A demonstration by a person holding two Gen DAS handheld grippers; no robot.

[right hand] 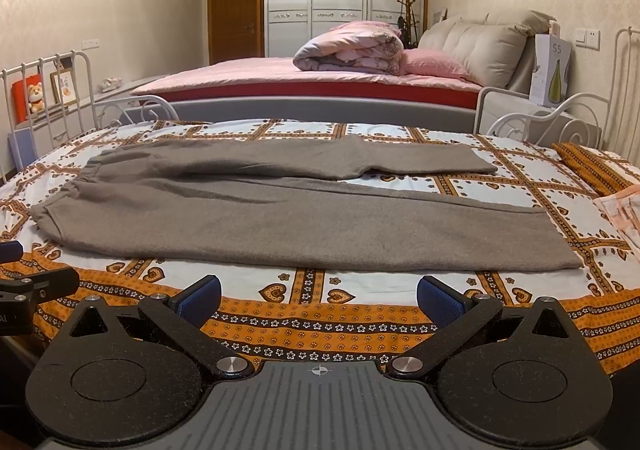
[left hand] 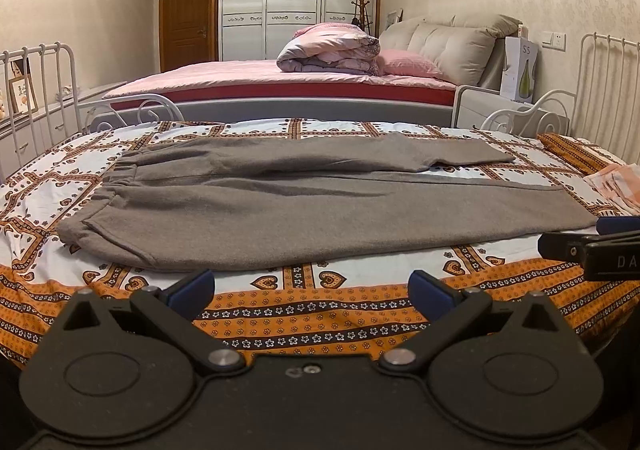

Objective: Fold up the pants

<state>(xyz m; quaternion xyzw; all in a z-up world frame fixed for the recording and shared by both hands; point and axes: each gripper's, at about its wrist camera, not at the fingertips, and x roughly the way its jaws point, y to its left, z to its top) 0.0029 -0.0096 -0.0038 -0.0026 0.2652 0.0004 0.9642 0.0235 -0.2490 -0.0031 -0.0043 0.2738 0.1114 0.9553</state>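
Note:
Grey-brown pants [left hand: 304,205] lie flat on the patterned daybed [left hand: 320,314], waistband at the left, both legs running to the right. The far leg is shorter in view and angled apart from the near leg. They also show in the right wrist view [right hand: 280,221]. My left gripper [left hand: 312,290] is open and empty, over the bed's front edge, just short of the near leg. My right gripper [right hand: 320,296] is open and empty, likewise short of the near leg's edge. Each gripper's side shows in the other's view: the right one [left hand: 592,250], the left one [right hand: 24,290].
White metal bed rails stand at the left [left hand: 36,97] and right [left hand: 600,89]. A folded pink-orange cloth [left hand: 616,185] lies at the bed's right end. Behind is a pink bed [left hand: 280,81] with a rolled quilt, wardrobe and door.

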